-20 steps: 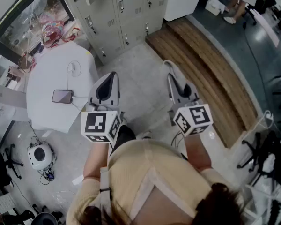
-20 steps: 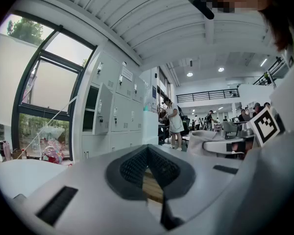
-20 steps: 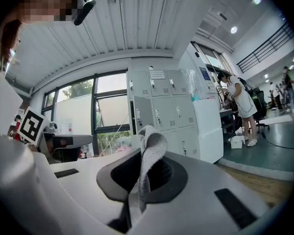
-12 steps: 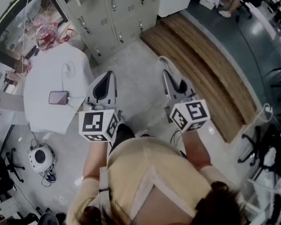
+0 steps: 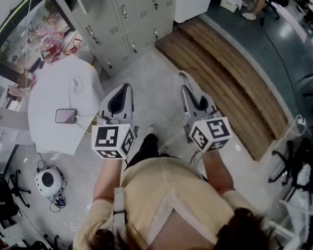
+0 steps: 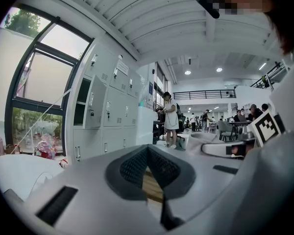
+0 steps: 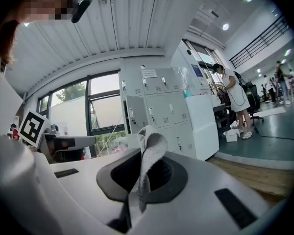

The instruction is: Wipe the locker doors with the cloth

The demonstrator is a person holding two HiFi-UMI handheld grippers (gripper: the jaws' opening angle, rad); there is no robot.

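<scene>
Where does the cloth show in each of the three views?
Head view: the cloth loops from the tip of the right tongs, just above centre.
Right gripper view: at centre, pinched in the right tongs.
Left gripper view: probably the pale fold right of centre; hard to tell.
Shared landmark: the grey lockers.

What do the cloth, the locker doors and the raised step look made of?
The cloth: thin white fabric, likely woven; it folds limply, fine mesh texture. The locker doors: probably painted sheet metal, matte pale grey, pressed vent slots. The step: wood or wood-look planks, brown, lengthwise lines.
</scene>
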